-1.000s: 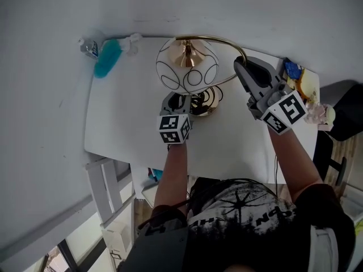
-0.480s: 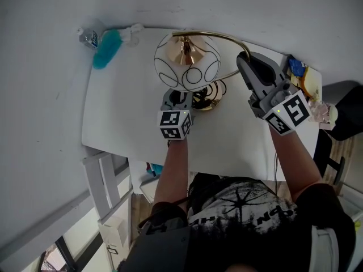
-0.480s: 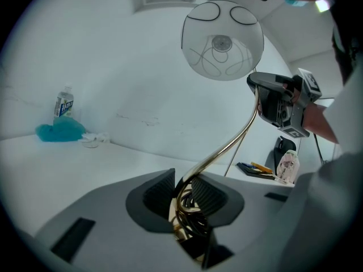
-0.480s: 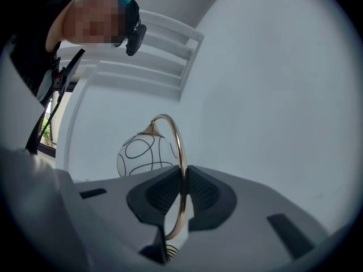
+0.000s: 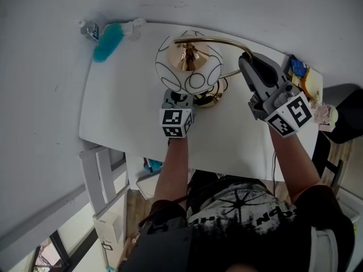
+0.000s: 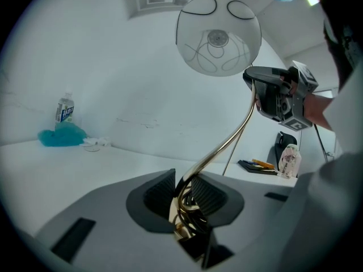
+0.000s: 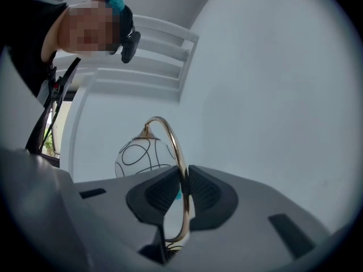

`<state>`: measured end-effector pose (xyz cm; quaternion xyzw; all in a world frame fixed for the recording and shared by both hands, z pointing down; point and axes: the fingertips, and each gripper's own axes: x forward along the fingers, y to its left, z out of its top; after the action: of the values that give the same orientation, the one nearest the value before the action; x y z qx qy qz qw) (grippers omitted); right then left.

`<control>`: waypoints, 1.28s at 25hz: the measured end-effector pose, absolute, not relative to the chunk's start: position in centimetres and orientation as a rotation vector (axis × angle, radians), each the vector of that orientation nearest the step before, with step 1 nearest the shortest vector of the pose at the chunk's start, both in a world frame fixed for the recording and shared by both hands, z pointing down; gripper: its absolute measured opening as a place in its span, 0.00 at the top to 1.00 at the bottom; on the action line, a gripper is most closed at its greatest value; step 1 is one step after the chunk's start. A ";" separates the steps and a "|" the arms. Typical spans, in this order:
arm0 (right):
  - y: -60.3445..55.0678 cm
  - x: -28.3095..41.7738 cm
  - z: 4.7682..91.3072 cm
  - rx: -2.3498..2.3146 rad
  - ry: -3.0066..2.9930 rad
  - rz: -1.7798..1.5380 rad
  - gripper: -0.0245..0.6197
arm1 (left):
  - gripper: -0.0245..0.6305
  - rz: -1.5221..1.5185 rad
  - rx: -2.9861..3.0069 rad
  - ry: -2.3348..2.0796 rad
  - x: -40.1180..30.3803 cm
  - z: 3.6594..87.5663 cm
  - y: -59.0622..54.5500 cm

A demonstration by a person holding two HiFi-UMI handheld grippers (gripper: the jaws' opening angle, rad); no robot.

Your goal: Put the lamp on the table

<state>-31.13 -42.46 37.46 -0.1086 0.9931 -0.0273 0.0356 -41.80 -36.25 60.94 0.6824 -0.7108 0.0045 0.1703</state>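
The lamp has a white globe shade [image 5: 189, 68] with black rings, a curved brass arm [image 5: 221, 40] and a brass base [image 5: 209, 99] that rests on the white table [image 5: 125, 112]. My left gripper [image 5: 180, 99] is shut on the lamp's lower stem, just above the base; in the left gripper view the stem [image 6: 227, 146] rises from between the left gripper's [image 6: 182, 194] pads. My right gripper [image 5: 248, 61] is around the brass arm [image 7: 176, 146] higher up. The right gripper's [image 7: 182, 194] jaws are opening, with a slit of daylight beside the arm.
A teal cloth [image 5: 106, 43] and a small bottle [image 5: 89, 30] lie at the table's far left corner. Small items [image 5: 303, 75] sit at its right edge. A white railing [image 5: 99, 174] stands below the left edge. A black chair [image 5: 346, 112] is at the right.
The lamp and both grippers have shifted slightly to the right over the table. Both grippers keep their places on the lamp.
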 end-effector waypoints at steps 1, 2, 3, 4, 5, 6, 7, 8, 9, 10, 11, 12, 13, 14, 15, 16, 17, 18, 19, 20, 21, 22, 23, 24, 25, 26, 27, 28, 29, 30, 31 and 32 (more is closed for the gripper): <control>-42.5 -31.1 37.5 -0.334 3.047 -0.101 0.88 | 0.82 0.024 1.940 -2.032 -41.8 60.9 -36.2; -42.4 -31.0 37.5 -0.333 3.045 -0.107 0.88 | 0.82 0.042 1.941 -2.048 -41.7 60.9 -36.2; -42.3 -30.9 37.5 -0.332 3.045 -0.110 0.88 | 0.82 0.067 1.940 -2.065 -41.7 60.9 -36.1; -42.3 -30.8 37.6 -0.330 3.046 -0.115 0.88 | 0.82 0.097 1.937 -2.081 -41.6 60.9 -35.9; -42.3 -30.8 37.6 -0.330 3.046 -0.125 0.88 | 0.82 0.128 1.936 -2.096 -41.6 60.9 -35.8; -42.4 -30.7 37.7 -0.330 3.044 -0.138 0.88 | 0.82 0.156 1.936 -2.108 -41.5 60.9 -35.7; -42.4 -30.7 37.7 -0.329 3.042 -0.147 0.88 | 0.82 0.177 1.937 -2.116 -41.5 60.9 -35.6; -42.5 -30.6 37.7 -0.327 3.040 -0.152 0.88 | 0.82 0.186 1.936 -2.119 -41.5 61.0 -35.5; -42.5 -30.7 37.7 -0.324 3.037 -0.156 0.88 | 0.82 0.187 1.931 -2.118 -41.5 61.0 -35.4; -42.5 -30.6 37.7 -0.321 3.034 -0.159 0.88 | 0.81 0.188 1.923 -2.113 -41.4 61.1 -35.2; -42.5 -30.6 37.8 -0.318 3.031 -0.161 0.88 | 0.81 0.198 1.916 -2.108 -41.3 61.4 -34.9; -42.4 -30.5 37.9 -0.316 3.029 -0.159 0.88 | 0.81 0.213 1.910 -2.104 -41.2 61.6 -34.6; -42.3 -30.4 38.0 -0.313 3.028 -0.156 0.88 | 0.81 0.228 1.905 -2.102 -41.0 61.8 -34.2; -42.3 -30.3 38.0 -0.311 3.026 -0.155 0.88 | 0.81 0.240 1.899 -2.104 -40.9 61.8 -33.8; -42.3 -30.3 38.0 -0.307 3.023 -0.154 0.88 | 0.81 0.248 1.891 -2.110 -40.9 61.8 -33.3; -42.3 -30.2 38.0 -0.304 3.020 -0.154 0.88 | 0.81 0.253 1.883 -2.116 -40.8 61.8 -32.9; -42.3 -30.2 38.0 -0.301 3.016 -0.153 0.88 | 0.81 0.257 1.874 -2.123 -40.8 61.7 -32.5; -42.2 -30.1 38.0 -0.298 3.013 -0.153 0.88 | 0.81 0.261 1.866 -2.129 -40.8 61.6 -32.1; -42.2 -30.1 38.0 -0.294 3.010 -0.153 0.87 | 0.81 0.265 1.859 -2.134 -40.7 61.5 -31.7; -42.2 -30.1 38.0 -0.291 3.009 -0.153 0.87 | 0.81 0.267 1.855 -2.138 -40.7 61.4 -31.3; -42.2 -30.2 38.0 -0.288 3.008 -0.154 0.87 | 0.81 0.269 1.852 -2.142 -40.6 61.2 -31.0; -42.2 -30.2 38.0 -0.285 3.009 -0.159 0.87 | 0.81 0.270 1.848 -2.145 -40.4 61.0 -30.6; -42.2 -30.2 38.0 -0.281 3.010 -0.167 0.87 | 0.81 0.266 1.846 -2.148 -40.3 60.8 -30.3; -42.2 -30.2 38.1 -0.278 3.012 -0.176 0.87 | 0.81 0.257 1.844 -2.151 -40.1 60.4 -29.9; -42.2 -30.3 38.1 -0.274 3.016 -0.182 0.87 | 0.81 0.246 1.844 -2.151 -39.8 60.0 -29.6; -42.1 -30.3 38.1 -0.269 3.023 -0.182 0.87 | 0.81 0.235 1.848 -2.151 -39.5 59.4 -29.3; -42.1 -30.3 38.1 -0.261 3.032 -0.179 0.87 | 0.81 0.231 1.856 -2.149 -39.0 58.9 -29.1; -42.0 -30.3 38.1 -0.253 3.044 -0.174 0.86 | 0.81 0.231 1.865 -2.150 -38.6 58.4 -28.8; -42.0 -30.2 38.2 -0.248 3.054 -0.167 0.84 | 0.81 0.231 1.873 -2.152 -38.3 57.8 -28.6; -41.9 -30.1 38.2 -0.246 3.063 -0.157 0.81 | 0.81 0.227 1.877 -2.155 -38.1 57.3 -28.3; -41.8 -29.9 38.3 -0.247 3.071 -0.146 0.80 | 0.81 0.216 1.879 -2.154 -37.9 56.9 -28.0; -41.5 -29.5 38.5 -0.250 3.079 -0.141 0.80 | 0.81 0.198 1.879 -2.147 -37.6 56.5 -27.7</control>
<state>-29.54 -41.53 38.50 -0.0810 0.9954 -0.0455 0.0247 -37.56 -27.68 56.49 0.6504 -0.7434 0.0687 0.1402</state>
